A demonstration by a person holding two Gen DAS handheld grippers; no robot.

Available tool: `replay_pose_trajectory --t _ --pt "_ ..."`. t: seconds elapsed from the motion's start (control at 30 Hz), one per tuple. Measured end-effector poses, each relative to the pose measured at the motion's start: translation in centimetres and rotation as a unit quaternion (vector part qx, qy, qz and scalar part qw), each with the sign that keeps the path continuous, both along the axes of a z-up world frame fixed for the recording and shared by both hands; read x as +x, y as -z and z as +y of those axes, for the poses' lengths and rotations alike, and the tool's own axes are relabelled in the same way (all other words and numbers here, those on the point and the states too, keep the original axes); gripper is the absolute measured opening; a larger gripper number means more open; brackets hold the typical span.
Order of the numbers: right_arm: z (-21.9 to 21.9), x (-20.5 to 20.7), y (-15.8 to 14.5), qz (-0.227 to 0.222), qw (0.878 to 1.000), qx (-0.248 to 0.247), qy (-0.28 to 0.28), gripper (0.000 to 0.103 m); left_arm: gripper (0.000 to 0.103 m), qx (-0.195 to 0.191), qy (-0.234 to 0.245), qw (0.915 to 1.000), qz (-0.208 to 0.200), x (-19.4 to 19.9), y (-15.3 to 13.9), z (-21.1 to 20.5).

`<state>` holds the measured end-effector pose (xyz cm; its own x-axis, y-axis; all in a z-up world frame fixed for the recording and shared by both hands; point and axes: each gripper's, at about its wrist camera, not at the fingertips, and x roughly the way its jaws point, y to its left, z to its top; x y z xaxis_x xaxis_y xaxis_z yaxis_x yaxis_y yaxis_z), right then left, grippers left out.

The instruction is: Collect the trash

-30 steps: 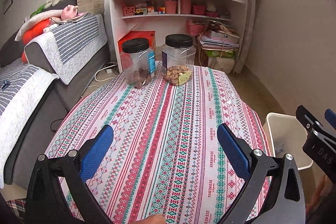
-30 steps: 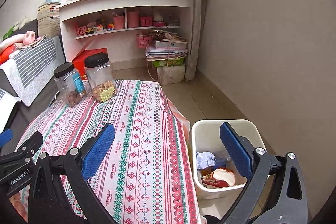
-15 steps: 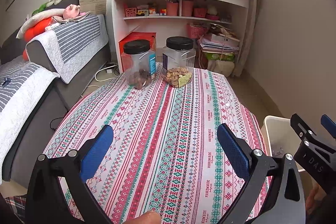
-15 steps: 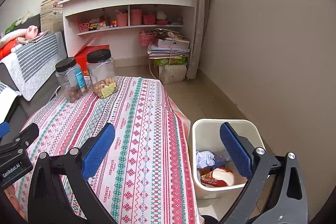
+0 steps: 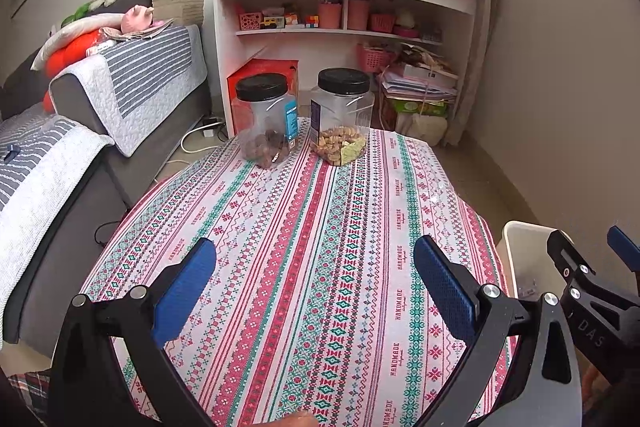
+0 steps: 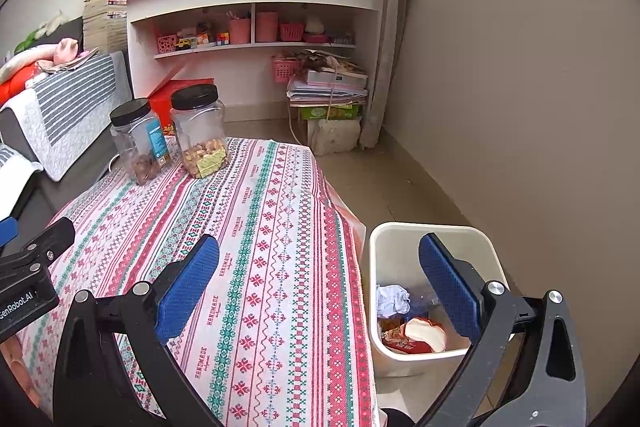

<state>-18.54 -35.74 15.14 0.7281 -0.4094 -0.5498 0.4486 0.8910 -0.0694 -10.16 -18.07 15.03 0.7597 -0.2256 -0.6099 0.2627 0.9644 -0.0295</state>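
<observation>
We hold both grippers a little further back and higher than one second ago: in the left wrist view the two jars look smaller and more of the bench (image 5: 320,227) shows in front of us, and in the right wrist view the bin (image 6: 434,231) has slid slightly lower in the frame. Nothing else has moved. The left gripper (image 5: 314,291) stands wide apart with nothing between its blue pads, and the right gripper (image 6: 320,287) is the same, wide and empty.

The trash (image 6: 412,323) is already inside the bin, which stands on the floor just beside the right edge of the bench: a crumpled white paper, a red and white wrapper, and something else we cannot identify. On the striped cloth we see only the two jars with black lids, the left jar (image 5: 266,123) and the right jar (image 5: 340,117), both upright at the far end (they look like food storage, not trash).

We judge that the collecting is finished or nearly so, because no loose piece is left on the bench.
</observation>
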Motion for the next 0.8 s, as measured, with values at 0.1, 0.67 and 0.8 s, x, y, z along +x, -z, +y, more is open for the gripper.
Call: replay_pose_trajectory --t 0.1,0.67,0.8 --pt "-0.02 0.02 0.07 0.001 1.000 0.002 -0.001 0.096 0.096 0.004 -0.003 1.0000 0.000 0.04 0.18 -0.09" --pt "-0.25 0.06 0.31 0.010 1.000 0.009 0.001 0.096 0.091 0.000 0.013 0.9999 -0.006 -0.28 0.63 -0.39" --pt "-0.26 0.02 0.28 0.009 1.000 0.009 0.000 0.096 0.091 0.002 0.017 0.9998 -0.007 -0.41 0.60 -0.69"
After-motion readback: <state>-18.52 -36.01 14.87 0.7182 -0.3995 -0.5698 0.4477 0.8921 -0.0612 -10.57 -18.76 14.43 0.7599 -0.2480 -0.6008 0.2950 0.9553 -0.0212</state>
